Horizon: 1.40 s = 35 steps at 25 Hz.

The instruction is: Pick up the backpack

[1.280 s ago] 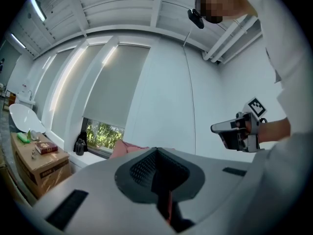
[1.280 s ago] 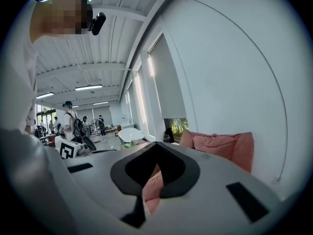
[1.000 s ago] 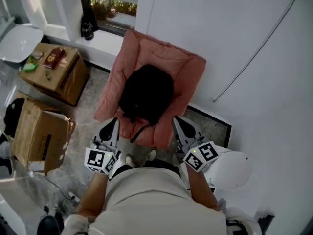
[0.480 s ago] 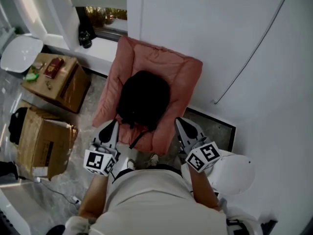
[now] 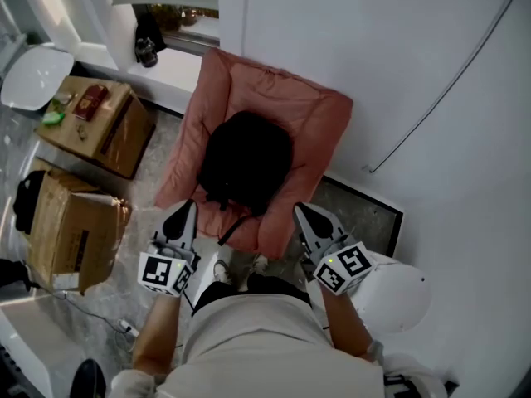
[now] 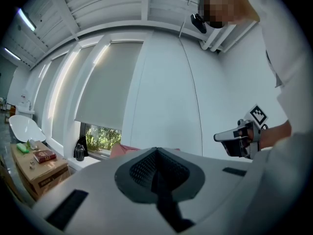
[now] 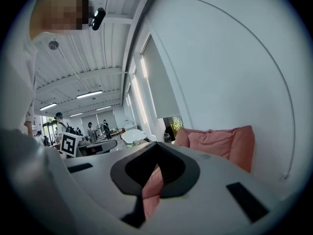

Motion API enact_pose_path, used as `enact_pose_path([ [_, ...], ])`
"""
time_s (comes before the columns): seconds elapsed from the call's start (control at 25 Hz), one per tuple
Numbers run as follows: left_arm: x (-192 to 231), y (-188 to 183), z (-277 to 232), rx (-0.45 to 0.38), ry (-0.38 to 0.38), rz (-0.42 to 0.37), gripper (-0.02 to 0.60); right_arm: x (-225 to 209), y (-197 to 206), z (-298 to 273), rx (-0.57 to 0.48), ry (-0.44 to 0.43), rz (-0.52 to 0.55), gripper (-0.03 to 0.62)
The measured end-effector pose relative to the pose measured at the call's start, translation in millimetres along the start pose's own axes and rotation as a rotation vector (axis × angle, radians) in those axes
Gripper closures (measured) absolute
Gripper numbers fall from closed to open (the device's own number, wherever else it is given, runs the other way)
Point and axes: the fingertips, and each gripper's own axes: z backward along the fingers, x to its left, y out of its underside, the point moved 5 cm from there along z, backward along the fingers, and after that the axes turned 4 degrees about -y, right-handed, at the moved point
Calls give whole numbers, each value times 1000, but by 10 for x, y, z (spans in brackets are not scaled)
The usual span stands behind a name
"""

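- Approach step: the black fabric backpack [image 5: 247, 160] lies untouched on the pink cushioned armchair [image 5: 274, 98].
- Left gripper [image 5: 187, 209] and right gripper [image 5: 299, 211] hover near the seat's front, jaws closed, empty.
- Next, probably: open the jaws and reach for a strap.

no print is legible; the white label [image 5: 65, 282] on the cardboard box [image 5: 75, 230] is too small.

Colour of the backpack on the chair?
Black. The backpack shows best in the head view, lying on the pink chair.
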Motion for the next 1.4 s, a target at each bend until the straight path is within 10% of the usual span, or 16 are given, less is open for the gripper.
enact_pose_path([
  [0.68, 311, 439, -854, 41, 43, 60, 557, -208, 398, -247, 104, 8, -51, 574],
  [1.4, 917, 1498, -2079, 262, 195, 102, 384, -286, 919, -540, 148, 36, -90, 574],
])
